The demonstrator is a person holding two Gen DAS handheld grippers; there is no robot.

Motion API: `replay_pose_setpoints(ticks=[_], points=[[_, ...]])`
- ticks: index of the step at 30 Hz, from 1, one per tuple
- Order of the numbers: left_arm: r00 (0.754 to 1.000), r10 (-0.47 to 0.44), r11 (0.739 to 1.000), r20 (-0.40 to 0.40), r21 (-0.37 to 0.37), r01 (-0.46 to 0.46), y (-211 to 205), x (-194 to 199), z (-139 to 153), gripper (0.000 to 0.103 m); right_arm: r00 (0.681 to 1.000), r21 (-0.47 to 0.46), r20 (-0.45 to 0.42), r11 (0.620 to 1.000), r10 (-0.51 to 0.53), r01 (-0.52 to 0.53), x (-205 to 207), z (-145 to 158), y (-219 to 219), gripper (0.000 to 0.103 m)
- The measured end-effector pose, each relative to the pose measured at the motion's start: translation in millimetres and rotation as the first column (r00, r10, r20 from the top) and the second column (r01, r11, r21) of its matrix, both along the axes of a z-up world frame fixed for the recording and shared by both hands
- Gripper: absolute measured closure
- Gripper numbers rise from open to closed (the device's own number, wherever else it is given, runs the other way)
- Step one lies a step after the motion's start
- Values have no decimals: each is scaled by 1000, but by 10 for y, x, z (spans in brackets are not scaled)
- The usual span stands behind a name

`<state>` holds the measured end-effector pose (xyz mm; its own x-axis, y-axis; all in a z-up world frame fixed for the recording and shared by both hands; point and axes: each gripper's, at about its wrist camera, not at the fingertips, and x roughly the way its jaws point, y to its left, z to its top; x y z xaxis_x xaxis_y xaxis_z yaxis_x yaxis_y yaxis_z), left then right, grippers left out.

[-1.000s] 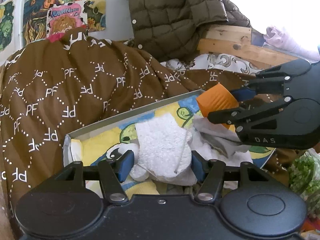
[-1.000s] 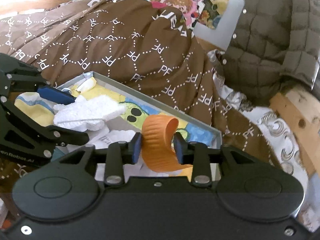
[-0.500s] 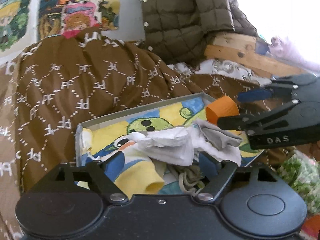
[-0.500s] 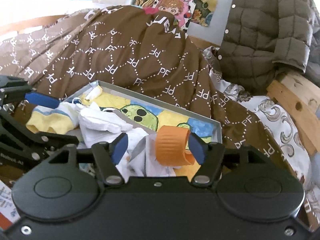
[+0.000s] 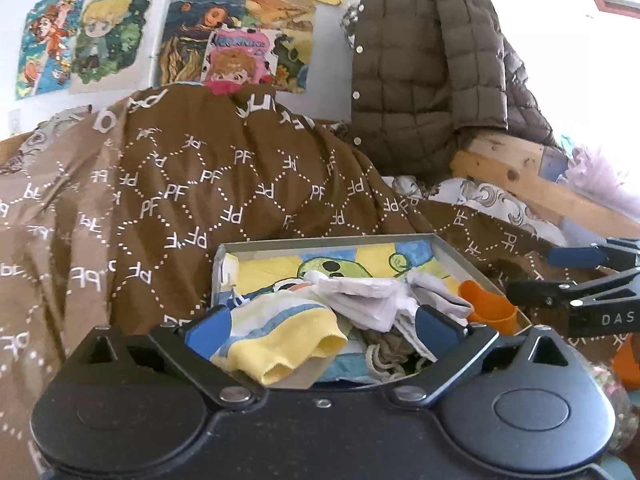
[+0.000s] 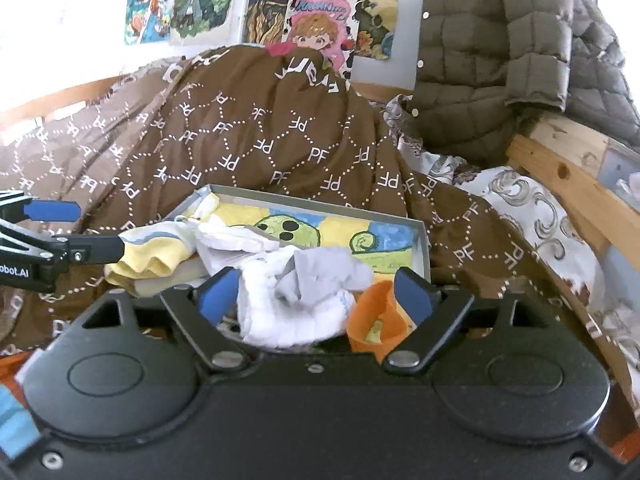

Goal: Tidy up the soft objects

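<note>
- Resting on a brown blanket (image 5: 168, 200) printed with "PF", a shallow grey tray (image 5: 320, 241) with a cartoon-printed lining holds a heap of soft things.
- In the tray's near left part lies a yellow and white striped garment (image 5: 288, 340); white cloths (image 5: 360, 300) are piled in the middle, and a grey cloth (image 6: 324, 270) lies on top of them.
- An orange ribbed band (image 6: 374, 322) sits at the tray's near right corner, just beside the white pile.
- The left gripper (image 5: 324, 330) hovers near the yellow garment with its blue-padded fingers spread wide, gripping nothing.
- The right gripper (image 6: 316, 290) has its fingers spread apart as well, empty, with the white pile and orange band lying between them.
- A quilted olive jacket (image 5: 424, 72) hangs at far right; cartoon posters (image 5: 224, 40) cover the far wall.
</note>
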<state>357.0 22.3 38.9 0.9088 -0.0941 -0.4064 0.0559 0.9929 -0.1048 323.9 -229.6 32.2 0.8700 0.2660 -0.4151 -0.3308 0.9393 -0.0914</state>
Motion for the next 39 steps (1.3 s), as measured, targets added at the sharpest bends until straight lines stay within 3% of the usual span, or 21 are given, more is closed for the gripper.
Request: replay_pose_setpoints(ticks=[21, 29, 39], points=[[994, 105, 989, 40, -109, -100, -217, -1135, 94, 1, 999, 167, 15, 985, -36, 33, -1662, 144, -406, 6], [993, 106, 990, 57, -98, -100, -379, -1574, 63, 1, 998, 198, 19, 979, -60, 55, -2357, 77, -587, 2], [988, 152, 980, 40, -139, -145, -396, -2059, -67, 1, 995, 222, 18, 971, -95, 88, -3213, -72, -776, 1]])
